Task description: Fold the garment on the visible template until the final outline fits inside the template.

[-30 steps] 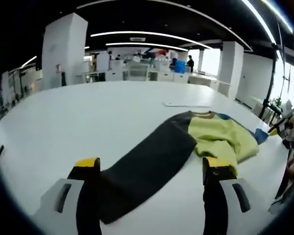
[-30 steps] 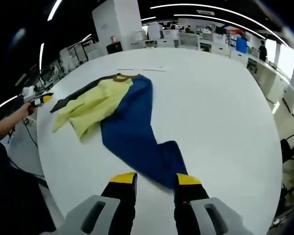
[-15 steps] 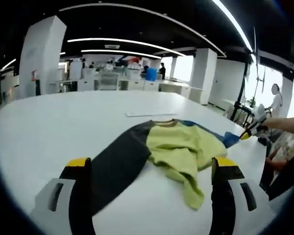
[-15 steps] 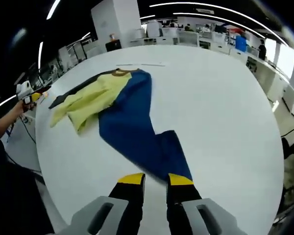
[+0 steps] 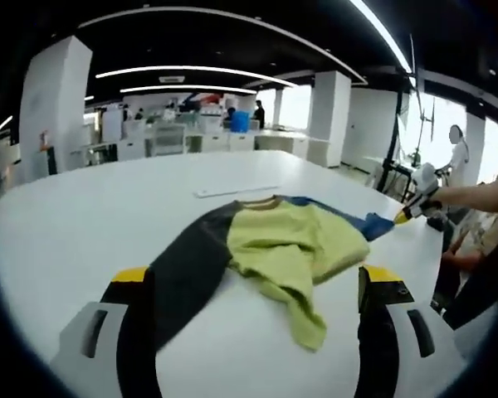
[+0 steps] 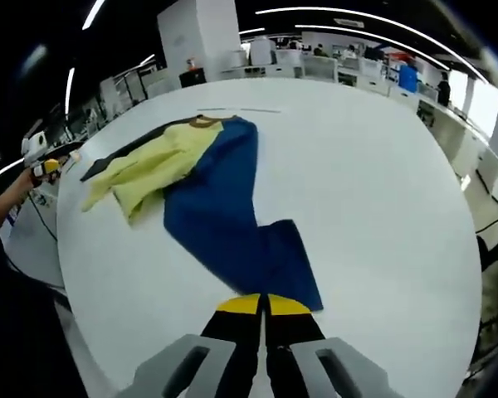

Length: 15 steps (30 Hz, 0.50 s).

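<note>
Left gripper view. Left gripper (image 5: 257, 286): jaws spread wide, nothing between them. Garment (image 5: 274, 245): lies on the white table (image 5: 83, 215), centre of view; black sleeve (image 5: 178, 278) runs toward 7 o'clock and passes under the left jaw; yellow-green body (image 5: 295, 249) rumpled at centre, one flap trailing toward 6 o'clock; blue part (image 5: 361, 224) at 3 o'clock. Right gripper (image 5: 411, 209) enters at 3 o'clock, at the blue end.

Right gripper view. Right gripper (image 6: 263, 305): jaws pressed together at the cuff of the blue sleeve (image 6: 232, 224); whether cloth is pinched, cannot tell. Left gripper (image 6: 50, 166) at 9 o'clock, beside the table edge.

Handling, judged: soft, light, limp knit; drags and bunches if pulled flat. Best taken at sleeve cuffs or hem corners, lifted clear before folding.
</note>
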Tool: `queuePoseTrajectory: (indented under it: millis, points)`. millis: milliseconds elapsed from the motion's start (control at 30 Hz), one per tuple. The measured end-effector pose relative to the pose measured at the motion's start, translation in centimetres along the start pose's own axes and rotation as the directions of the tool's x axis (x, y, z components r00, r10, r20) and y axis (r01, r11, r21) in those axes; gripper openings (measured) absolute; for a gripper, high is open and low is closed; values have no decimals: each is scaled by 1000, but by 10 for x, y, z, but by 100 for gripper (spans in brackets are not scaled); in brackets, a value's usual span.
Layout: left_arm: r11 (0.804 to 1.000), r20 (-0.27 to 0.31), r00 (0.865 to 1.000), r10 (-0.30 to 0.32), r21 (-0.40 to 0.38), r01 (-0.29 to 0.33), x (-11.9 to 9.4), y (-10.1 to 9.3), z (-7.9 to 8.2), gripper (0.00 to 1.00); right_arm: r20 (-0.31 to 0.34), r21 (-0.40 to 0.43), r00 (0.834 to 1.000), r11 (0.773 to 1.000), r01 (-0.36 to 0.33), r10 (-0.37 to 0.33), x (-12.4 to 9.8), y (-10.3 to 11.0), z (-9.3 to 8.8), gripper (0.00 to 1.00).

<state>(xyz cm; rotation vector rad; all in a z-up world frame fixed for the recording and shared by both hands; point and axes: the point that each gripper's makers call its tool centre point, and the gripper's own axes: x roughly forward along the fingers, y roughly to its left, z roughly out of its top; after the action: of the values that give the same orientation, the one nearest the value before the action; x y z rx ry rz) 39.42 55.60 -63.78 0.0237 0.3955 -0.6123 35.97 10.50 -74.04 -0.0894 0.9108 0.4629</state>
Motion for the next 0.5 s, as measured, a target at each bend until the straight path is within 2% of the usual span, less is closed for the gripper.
queuePoseTrajectory:
  millis: [200, 300, 400, 467, 500]
  points:
    - [999, -16, 1000, -12, 37, 12, -1, -6, -2, 99, 24, 83, 997, 994, -74, 73, -26, 24, 16, 0]
    - [999, -15, 1000, -19, 38, 19, -2, -9, -2, 99, 81, 150, 989, 979, -134, 123, -40, 35, 37, 0]
    - [999, -15, 1000, -23, 36, 24, -1, -10, -2, 99, 114, 216, 987, 967, -137, 114, -45, 28, 52, 0]
    - [999, -25, 999, -24, 37, 25, 0, -10, -4, 98, 110, 265, 992, 959, -96, 69, -40, 11, 56, 0]
    - [999, -26, 999, -28, 38, 29, 1, -11, -5, 98, 96, 262, 994, 963, -70, 46, -35, 2, 55, 0]
